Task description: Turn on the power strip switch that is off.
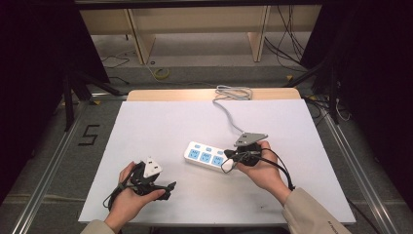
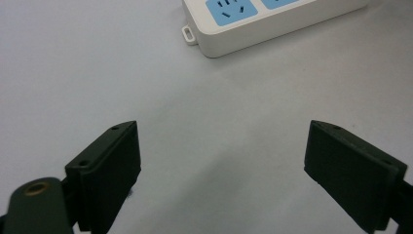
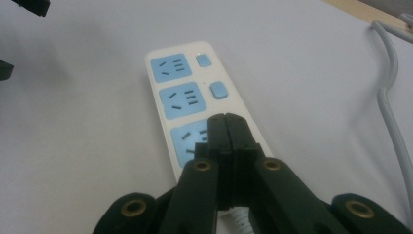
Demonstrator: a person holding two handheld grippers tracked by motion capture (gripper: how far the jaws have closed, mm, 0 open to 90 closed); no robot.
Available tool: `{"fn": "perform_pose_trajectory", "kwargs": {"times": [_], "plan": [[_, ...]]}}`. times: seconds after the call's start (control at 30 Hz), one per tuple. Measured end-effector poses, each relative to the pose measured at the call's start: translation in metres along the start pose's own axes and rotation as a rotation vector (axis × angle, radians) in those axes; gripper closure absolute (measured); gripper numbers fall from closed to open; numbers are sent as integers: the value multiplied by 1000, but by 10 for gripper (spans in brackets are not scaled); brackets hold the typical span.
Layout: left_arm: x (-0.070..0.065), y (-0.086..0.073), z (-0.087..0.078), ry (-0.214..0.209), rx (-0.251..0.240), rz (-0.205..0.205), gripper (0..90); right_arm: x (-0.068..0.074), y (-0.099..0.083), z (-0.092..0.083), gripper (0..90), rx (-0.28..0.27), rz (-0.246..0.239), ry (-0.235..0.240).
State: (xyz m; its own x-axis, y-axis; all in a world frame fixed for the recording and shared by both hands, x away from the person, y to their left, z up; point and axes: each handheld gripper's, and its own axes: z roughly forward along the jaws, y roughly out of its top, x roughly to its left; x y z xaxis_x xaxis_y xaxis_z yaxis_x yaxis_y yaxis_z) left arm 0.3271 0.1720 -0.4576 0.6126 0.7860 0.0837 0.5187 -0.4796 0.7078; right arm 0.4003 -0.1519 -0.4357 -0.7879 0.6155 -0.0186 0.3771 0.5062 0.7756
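A white power strip (image 1: 207, 156) lies on the white table (image 1: 160, 126), just ahead of the right claw (image 1: 233, 157) and well off to the side of the left claw (image 1: 168, 187). Its long axis runs across the table, tilted a little so the end by the right claw sits nearer the person. It has three blue socket faces and small blue switches (image 3: 217, 90) along one edge.

In the right gripper view the right claw (image 3: 227, 119) has its jaws pressed flat together with nothing between them, their tips over the nearest blue socket (image 3: 190, 141). The strip stretches straight away from this claw, the other two sockets beyond it in a row. A grey cord (image 1: 229, 109) runs from behind the right claw toward the far edge of the table, where it lies in loose coils (image 1: 234, 92).

The left claw (image 2: 221, 165) is spread wide over bare table and holds nothing. In its own view the far end of the strip (image 2: 272, 19) lies ahead of it and slightly to the right, with a small mounting tab (image 2: 188, 34) at the corner. Nothing lies between this claw and the strip.

On the floor beyond the table's left side is a mark shaped like the digit 5 (image 1: 89, 135). A wooden shelf frame (image 1: 195, 29) stands farther back, with loose cables (image 1: 287, 44) on the floor. No brand or lettering on the strip can be read.
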Motion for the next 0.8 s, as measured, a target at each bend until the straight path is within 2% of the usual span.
{"fn": "perform_pose_trajectory", "kwargs": {"times": [0.3,0.43,0.8], "plan": [[0,0,0,-5,1,2,128,0,5,10,900,3,-6,2],[-1,0,0,-3,0,4,129,1,8,13,900,2,9,7],[-2,1,1,-6,-4,3,129,3,15,21,900,3,12,15]]}}
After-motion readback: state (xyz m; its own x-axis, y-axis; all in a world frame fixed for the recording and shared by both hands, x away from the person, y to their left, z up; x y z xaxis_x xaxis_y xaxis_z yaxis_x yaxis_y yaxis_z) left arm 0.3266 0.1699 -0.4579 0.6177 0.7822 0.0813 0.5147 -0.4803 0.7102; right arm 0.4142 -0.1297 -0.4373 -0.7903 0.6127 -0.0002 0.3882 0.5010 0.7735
